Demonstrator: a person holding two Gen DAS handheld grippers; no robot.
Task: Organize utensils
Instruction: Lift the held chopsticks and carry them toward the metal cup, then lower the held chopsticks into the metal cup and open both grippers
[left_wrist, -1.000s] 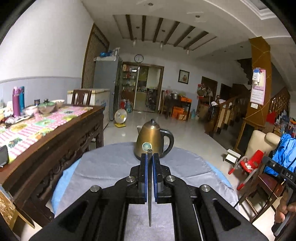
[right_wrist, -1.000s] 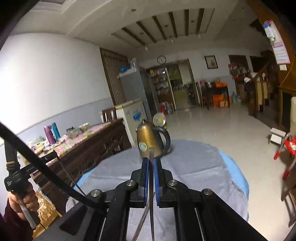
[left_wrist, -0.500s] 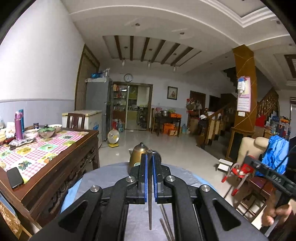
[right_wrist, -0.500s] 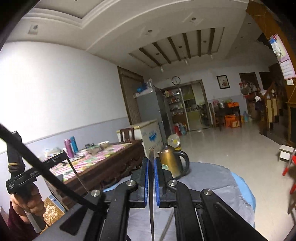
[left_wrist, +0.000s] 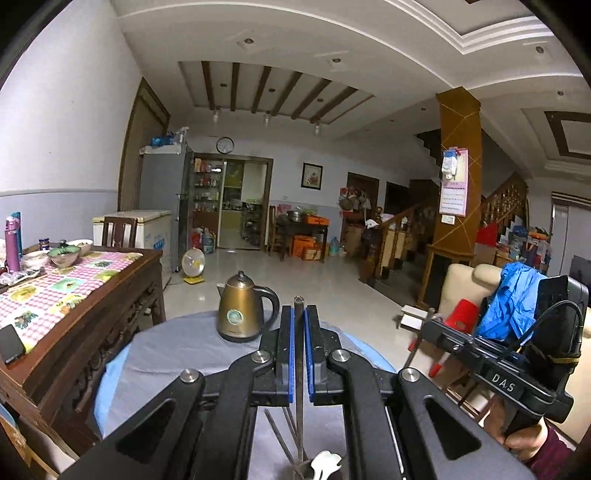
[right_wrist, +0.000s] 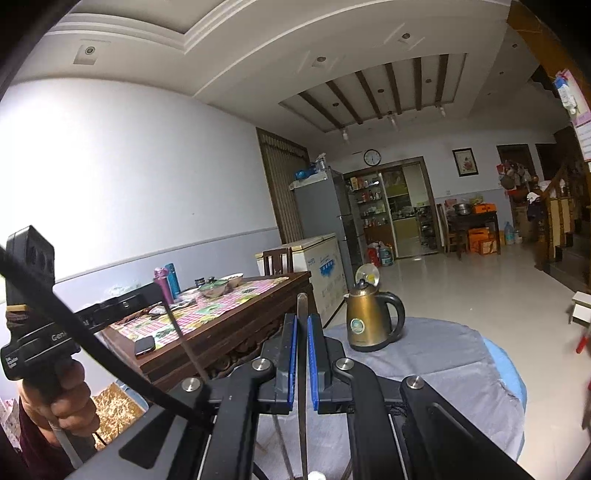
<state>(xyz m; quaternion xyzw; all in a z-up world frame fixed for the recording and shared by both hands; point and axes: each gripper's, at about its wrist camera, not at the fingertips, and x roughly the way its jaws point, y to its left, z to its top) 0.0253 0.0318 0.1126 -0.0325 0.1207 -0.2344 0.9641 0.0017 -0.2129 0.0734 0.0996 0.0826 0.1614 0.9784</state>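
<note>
left gripper (left_wrist: 299, 321): jaws pinched nearly together on a thin metal chopstick (left_wrist: 298, 373) — it stands upright between the blue pads, tip poking just above them.
right gripper (right_wrist: 302, 325): same deal, clamped tight on its own chopstick (right_wrist: 301, 369), also upright, tip sticking out over the pads.
other utensils: below the left gripper, near the round table's close edge, a white spoon (left_wrist: 325, 463) and a couple of thin dark sticks (left_wrist: 280, 439) — hard to tell what they sit in, the gripper body hides it.
round table (right_wrist: 443, 354): grey cloth over blue, a bronze kettle (left_wrist: 240, 312) standing toward the far edge.
hands: the person's right hand (left_wrist: 524, 439) grips its handle at the lower right of the left view; the left hand (right_wrist: 62, 398) shows at the lower left of the right view.
side: a wooden table with a checked cloth (left_wrist: 66, 284) just beside the round table's left edge, with bowls and bottles on it.
</note>
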